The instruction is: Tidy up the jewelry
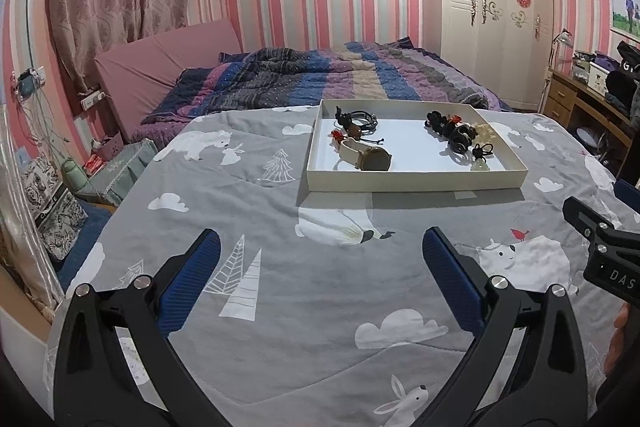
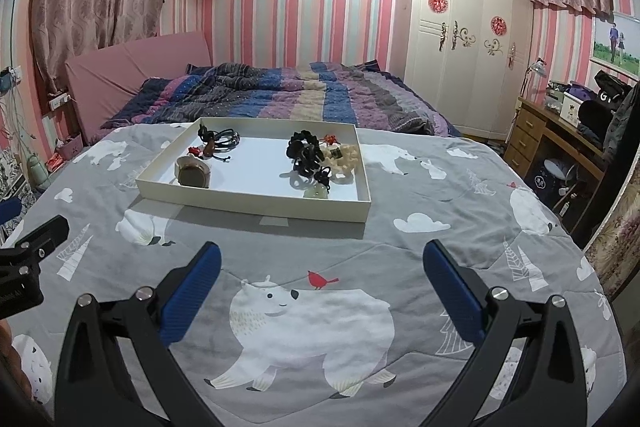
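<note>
One shallow white tray (image 1: 416, 183) sits on the bed, on a grey quilt (image 1: 280, 307) printed with polar bears, clouds and trees, and everything worth sorting lies inside it. At the tray's left end I count one watch (image 1: 370, 157) with a pale strap and a round dark face, lying nearest the front wall; just behind it is a small brown bead (image 1: 354, 134) on a dark cord with a bit of red beside it, and behind that, toward the back left corner, a coil of dark cord bracelets (image 1: 360, 117). At the tray's right end there is a heap of black hair ties (image 1: 450, 129), tangled so I cannot count them, touching one cream beaded piece (image 1: 486, 133); in front of the heap lies one pale green pendant (image 1: 480, 166) on a black cord. The middle of the tray floor is bare white.

Two claws hang over the quilt on the near side of the tray, well apart from it. The left claw (image 1: 320, 263) is released, its two blue pads (image 1: 192, 283) spread wide with nothing between them. The right claw (image 2: 320, 273) is likewise spread and empty, both blue pads (image 2: 454, 291) apart above a polar bear print, level with the tray's right half
</note>
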Tool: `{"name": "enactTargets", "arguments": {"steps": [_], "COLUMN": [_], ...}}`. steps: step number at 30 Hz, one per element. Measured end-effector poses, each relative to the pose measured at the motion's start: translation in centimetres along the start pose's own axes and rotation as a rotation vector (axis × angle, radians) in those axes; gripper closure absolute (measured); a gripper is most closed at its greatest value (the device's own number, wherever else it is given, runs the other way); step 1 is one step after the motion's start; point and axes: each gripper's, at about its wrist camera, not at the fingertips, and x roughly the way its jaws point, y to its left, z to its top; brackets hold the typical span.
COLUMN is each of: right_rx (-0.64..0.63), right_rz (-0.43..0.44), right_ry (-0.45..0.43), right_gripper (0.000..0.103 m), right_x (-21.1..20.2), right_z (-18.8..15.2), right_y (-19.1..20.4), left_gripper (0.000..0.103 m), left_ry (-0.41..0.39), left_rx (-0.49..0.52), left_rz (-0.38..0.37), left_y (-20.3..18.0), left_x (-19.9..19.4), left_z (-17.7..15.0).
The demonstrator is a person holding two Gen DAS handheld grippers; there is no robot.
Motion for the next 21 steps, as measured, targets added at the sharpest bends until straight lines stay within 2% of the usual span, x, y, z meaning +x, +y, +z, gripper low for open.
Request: {"name": "enactTargets", "arguments": {"steps": [21], "right_rx": [-0.004], "right_rz": [-0.005], "right_ry": [0.001], "right_gripper": [0.002], "right_x": [0.15], "right_z": [-0.02], "right_y": [-0.07], "left_gripper": [0.003], "left_ry": [0.000], "left_rx": [-0.002], "left_rz": [0.012], "left_y": [0.14], "left_x": [0.05], "left_z": [-0.09]}}
